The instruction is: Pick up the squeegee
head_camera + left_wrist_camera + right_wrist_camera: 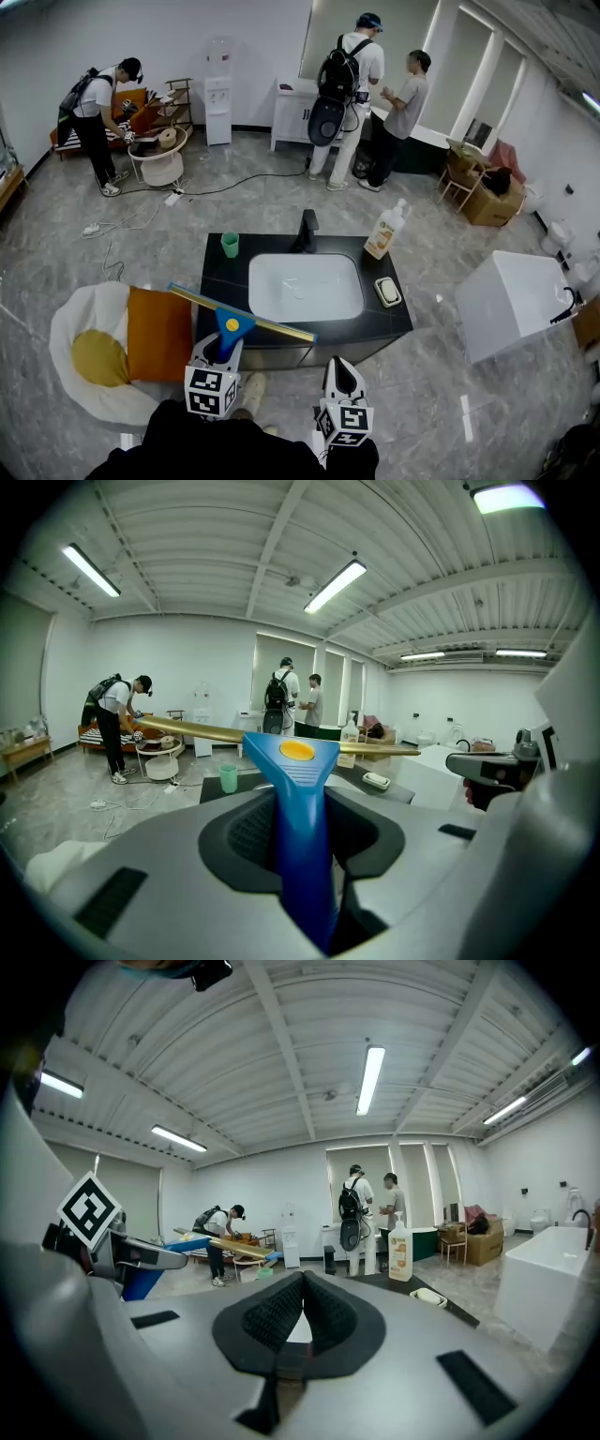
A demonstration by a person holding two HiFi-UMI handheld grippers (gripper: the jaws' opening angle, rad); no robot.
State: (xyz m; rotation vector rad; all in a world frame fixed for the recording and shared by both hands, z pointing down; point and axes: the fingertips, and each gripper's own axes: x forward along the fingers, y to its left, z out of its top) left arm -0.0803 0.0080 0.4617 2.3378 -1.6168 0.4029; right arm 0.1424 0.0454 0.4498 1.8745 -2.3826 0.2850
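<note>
Left gripper view: squeegee [300, 771] between jaws

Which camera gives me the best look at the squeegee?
The head view: the squeegee shows with its full gold blade and blue handle. The left gripper view shows mainly the handle close up; the right gripper view only a small piece.

Both my tools are the same build: left tool [221, 343] and right tool [343, 367], pale grey shells, black ribbed pads [267, 1321]. Black-and-white square markers cover the left cube [211, 391] and right cube [345, 424]. I'm in dark clothes [234, 448].
</note>
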